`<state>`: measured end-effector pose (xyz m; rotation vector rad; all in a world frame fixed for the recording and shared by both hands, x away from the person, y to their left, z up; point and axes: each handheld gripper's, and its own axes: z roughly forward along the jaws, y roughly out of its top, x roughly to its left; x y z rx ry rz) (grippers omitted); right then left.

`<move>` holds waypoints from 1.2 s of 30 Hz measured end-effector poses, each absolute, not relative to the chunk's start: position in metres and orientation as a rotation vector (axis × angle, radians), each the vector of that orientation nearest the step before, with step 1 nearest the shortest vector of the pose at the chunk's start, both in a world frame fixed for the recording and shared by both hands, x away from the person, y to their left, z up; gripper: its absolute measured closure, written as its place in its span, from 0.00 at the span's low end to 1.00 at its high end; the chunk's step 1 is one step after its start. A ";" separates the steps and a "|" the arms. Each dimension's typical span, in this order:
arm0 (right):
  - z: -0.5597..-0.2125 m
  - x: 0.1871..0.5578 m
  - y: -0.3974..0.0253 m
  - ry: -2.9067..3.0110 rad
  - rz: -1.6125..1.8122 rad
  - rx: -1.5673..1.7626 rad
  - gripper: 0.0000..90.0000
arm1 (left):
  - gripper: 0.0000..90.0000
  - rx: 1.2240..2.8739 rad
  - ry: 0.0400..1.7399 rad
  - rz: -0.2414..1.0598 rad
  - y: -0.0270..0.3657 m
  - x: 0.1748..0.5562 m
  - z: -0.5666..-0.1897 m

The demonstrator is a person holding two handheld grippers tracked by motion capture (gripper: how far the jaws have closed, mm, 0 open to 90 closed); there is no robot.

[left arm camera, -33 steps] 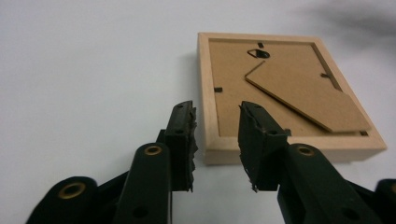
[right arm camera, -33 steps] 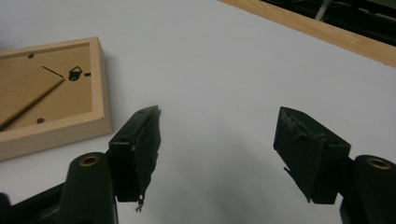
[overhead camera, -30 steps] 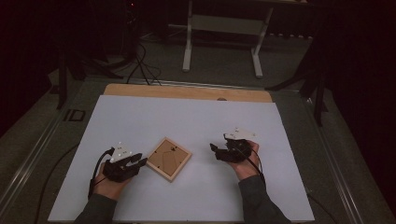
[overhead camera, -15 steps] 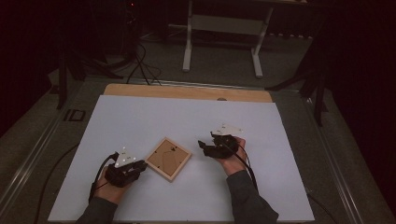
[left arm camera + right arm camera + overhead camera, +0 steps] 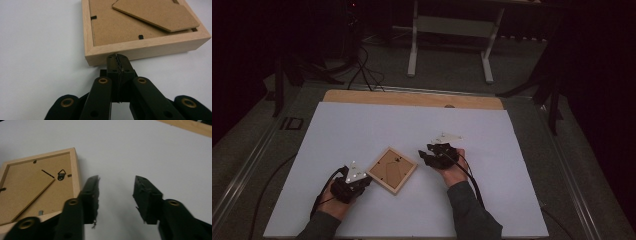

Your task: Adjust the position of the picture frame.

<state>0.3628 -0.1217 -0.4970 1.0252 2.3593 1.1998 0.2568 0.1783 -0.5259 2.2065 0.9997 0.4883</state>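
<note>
A small wooden picture frame (image 5: 391, 170) lies face down on the white table cover, its brown backing board and folding stand up. My left gripper (image 5: 363, 181) is shut with nothing in it, its tips right at the frame's near side (image 5: 147, 48). In the left gripper view my left gripper (image 5: 117, 58) touches or nearly touches that wooden edge. My right gripper (image 5: 424, 156) stands open just right of the frame. In the right gripper view my right gripper (image 5: 116, 188) has bare white cover between its tips, with the frame (image 5: 37, 187) beside its left jaw.
The white cover (image 5: 362, 130) spreads over the table, with a bare wooden strip (image 5: 412, 98) along the far edge. A metal stand (image 5: 452, 30) and cables (image 5: 362, 65) are on the dark floor beyond. A cable trails from each gripper.
My right gripper has moved left towards the frame. My left gripper has moved nearer the front edge and now points at the frame's side. The frame has turned slightly.
</note>
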 end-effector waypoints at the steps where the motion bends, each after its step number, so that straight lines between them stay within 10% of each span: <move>1: -0.498 0.363 -0.121 2.365 1.199 1.030 0.66 | 0.99 2.210 1.001 0.493 0.178 0.257 -0.526; 14: -0.515 0.366 -0.105 2.416 1.108 1.049 0.97 | 0.99 2.221 1.009 0.520 0.171 0.261 -0.528; 36: -0.522 0.361 -0.099 2.465 1.021 1.013 0.99 | 0.99 2.224 1.018 0.515 0.166 0.267 -0.530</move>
